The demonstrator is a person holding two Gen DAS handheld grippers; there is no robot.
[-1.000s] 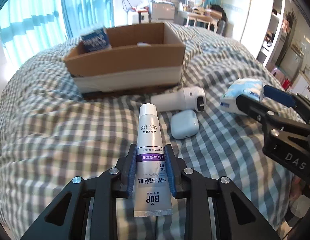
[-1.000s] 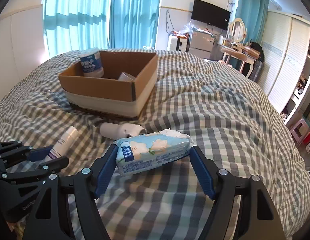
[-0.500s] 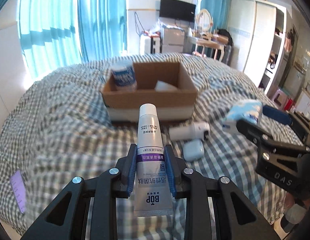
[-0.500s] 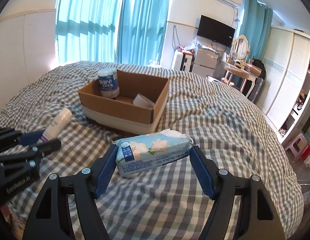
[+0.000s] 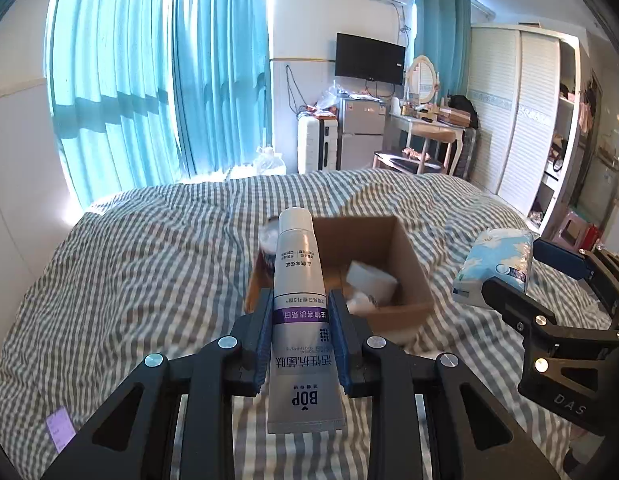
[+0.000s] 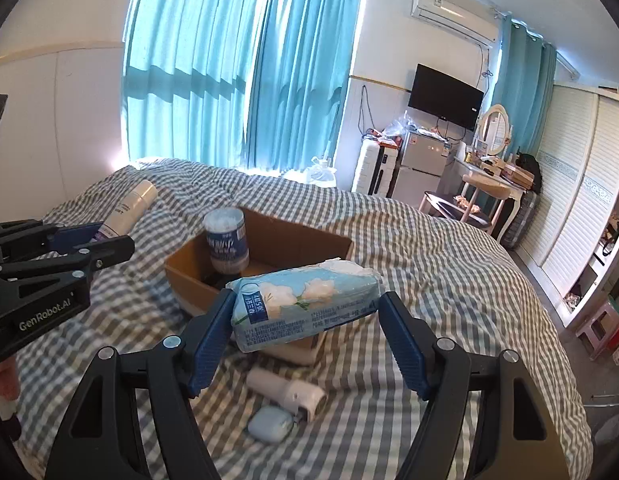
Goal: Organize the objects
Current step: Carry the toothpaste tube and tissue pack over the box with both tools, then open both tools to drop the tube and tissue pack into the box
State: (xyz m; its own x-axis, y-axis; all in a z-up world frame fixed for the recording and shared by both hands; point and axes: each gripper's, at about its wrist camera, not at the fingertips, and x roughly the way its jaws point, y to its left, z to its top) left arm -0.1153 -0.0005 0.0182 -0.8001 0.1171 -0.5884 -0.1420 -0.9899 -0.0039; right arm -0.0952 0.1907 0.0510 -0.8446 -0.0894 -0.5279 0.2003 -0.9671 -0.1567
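Hovering over a gray-checked bed [image 5: 141, 264], two hand-held grippers each carry something. Left gripper [image 5: 300, 336] is clamped on a toothpaste tube [image 5: 298, 280], cap pointing fwd toward an open cardboard box [image 5: 405, 256]. Right gripper [image 6: 305, 336] squeezes a blue tissue pack [image 6: 305, 300] w/ its jaws wide. Box holds a cotton-swab jar [image 6: 225, 240]. White handheld device [image 6: 285, 392] & earbud case [image 6: 269, 424] lie on bed just before the box.
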